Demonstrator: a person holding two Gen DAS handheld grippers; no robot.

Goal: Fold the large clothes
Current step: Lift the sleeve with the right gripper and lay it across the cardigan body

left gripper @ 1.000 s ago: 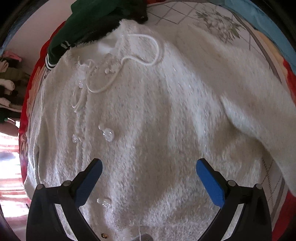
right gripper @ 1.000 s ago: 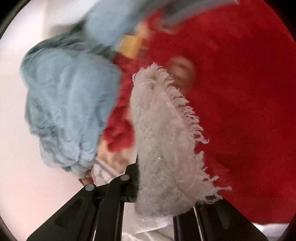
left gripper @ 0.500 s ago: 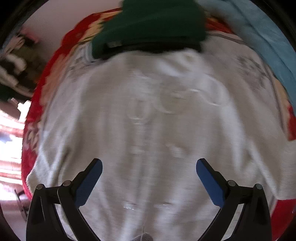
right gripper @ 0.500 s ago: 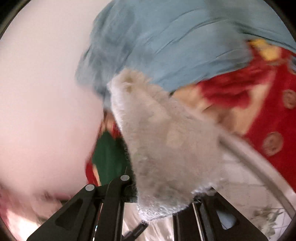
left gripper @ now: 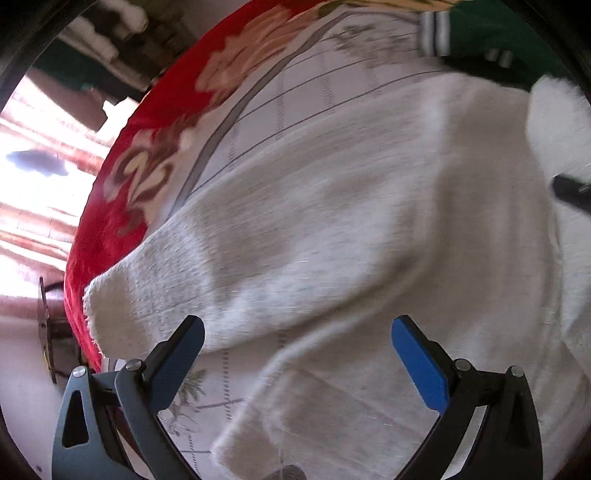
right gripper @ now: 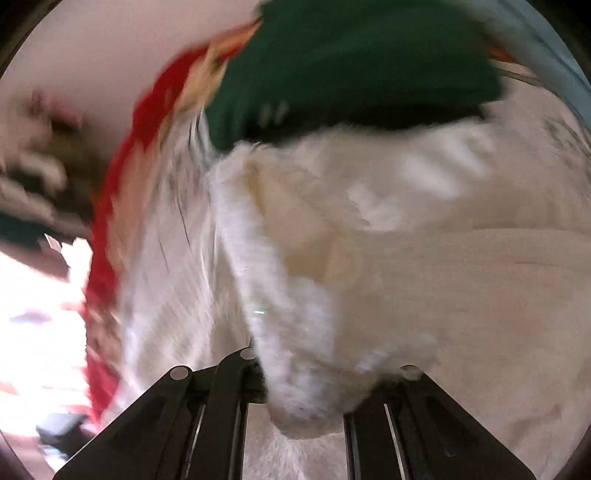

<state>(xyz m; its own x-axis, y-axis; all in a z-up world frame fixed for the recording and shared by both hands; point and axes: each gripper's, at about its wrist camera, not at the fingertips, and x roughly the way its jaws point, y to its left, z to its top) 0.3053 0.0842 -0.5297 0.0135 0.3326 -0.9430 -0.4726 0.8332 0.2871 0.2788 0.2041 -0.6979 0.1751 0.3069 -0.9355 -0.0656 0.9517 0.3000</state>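
Observation:
A fluffy white sweater (left gripper: pixel 369 229) lies spread on a bed. Its left sleeve (left gripper: pixel 207 266) stretches toward the bed's red edge, cuff at the left. My left gripper (left gripper: pixel 295 354) is open and empty, hovering over the sleeve and the sweater's lower part. My right gripper (right gripper: pixel 299 391) is shut on the other white sleeve (right gripper: pixel 295 302), which bunches over its jaws and hides the fingertips; it is held over the sweater body (right gripper: pixel 461 288). The held sleeve and a dark bit of the right gripper show at the right edge of the left wrist view (left gripper: pixel 557 129).
The bed has a red floral blanket (left gripper: pixel 147 147) under a white checked sheet (left gripper: pixel 314 96). A dark green garment (right gripper: pixel 351 62) lies at the sweater's far end; it also shows in the left wrist view (left gripper: pixel 498 33). The bed edge and the floor are at the left (left gripper: pixel 37 221).
My left gripper swung left, from over the sweater's chest to over the left sleeve. My right gripper carried the held sleeve from near the blue cloth across over the sweater body.

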